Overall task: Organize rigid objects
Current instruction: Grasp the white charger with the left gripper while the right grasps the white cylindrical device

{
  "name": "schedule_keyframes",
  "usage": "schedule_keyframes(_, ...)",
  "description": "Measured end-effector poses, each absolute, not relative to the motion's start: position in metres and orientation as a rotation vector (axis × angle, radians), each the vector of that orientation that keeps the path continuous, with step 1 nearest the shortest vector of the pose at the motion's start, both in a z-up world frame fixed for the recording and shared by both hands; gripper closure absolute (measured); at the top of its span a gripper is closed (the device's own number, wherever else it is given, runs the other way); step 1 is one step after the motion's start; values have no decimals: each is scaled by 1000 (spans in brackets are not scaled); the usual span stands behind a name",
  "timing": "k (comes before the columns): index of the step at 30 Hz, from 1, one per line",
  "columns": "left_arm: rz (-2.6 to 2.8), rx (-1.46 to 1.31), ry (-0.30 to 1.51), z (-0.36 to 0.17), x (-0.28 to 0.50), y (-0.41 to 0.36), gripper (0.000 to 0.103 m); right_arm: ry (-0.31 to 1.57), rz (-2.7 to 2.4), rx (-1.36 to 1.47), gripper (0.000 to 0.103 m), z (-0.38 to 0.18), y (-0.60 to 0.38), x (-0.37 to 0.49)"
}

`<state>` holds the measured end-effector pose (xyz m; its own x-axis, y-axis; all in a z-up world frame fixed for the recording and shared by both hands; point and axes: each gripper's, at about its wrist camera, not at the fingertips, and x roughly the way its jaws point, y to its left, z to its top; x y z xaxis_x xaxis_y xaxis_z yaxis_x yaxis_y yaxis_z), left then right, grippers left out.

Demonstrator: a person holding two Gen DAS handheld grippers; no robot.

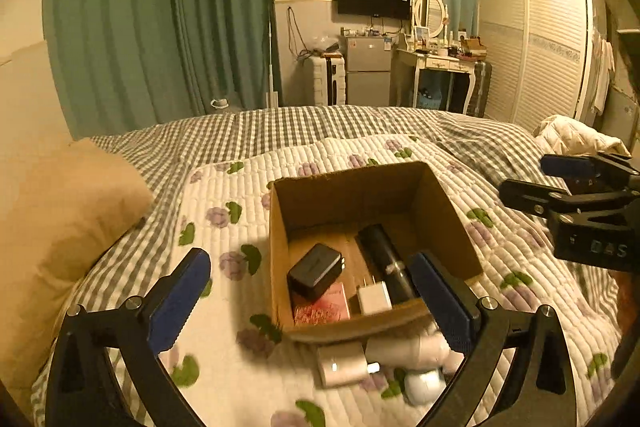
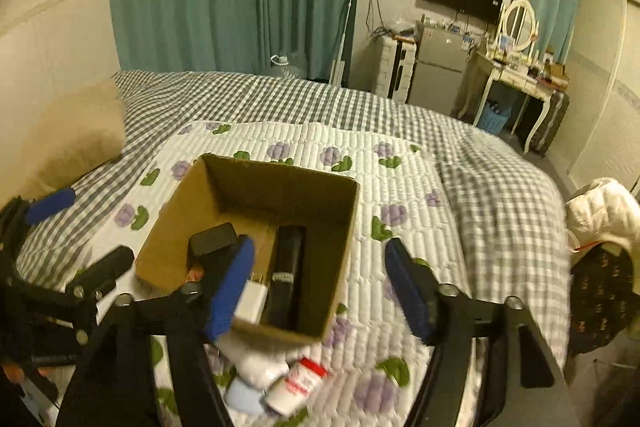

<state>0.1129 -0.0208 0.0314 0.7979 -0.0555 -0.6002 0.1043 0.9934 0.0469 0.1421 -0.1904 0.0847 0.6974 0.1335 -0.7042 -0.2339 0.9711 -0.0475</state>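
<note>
Two tools hang empty with jaws spread, the left tool (image 1: 310,297) and right tool (image 2: 320,285) both over the near rim of the open brown cardboard box (image 1: 436,187) on the quilted floral bedspread (image 1: 224,187). Small white bottles (image 1: 404,349) lie just outside that near wall; reaching for them could nudge the light box on the soft bed, or roll a bottle away.

Matt brown cardboard box (image 1: 440,211); quilted cloth mat (image 1: 224,235), soft, ribbed; glossy black cylinder (image 1: 386,267); smooth white plastic charger (image 1: 374,299); matt black adapter (image 1: 314,271).
</note>
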Motion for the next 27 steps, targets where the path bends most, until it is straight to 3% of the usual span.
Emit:
schedule_keyframes(5, -73, 54, 664, 17, 89, -13, 0, 826, 202, -166, 22, 68, -189, 105)
schedule_keyframes(17, -6, 41, 842, -89, 89, -10, 0, 1042, 255, -227, 22, -56, -166, 103)
schedule_keyframes(27, 41, 35, 866, -109, 89, 2, 0, 1115, 318, -373, 22, -101, -133, 124)
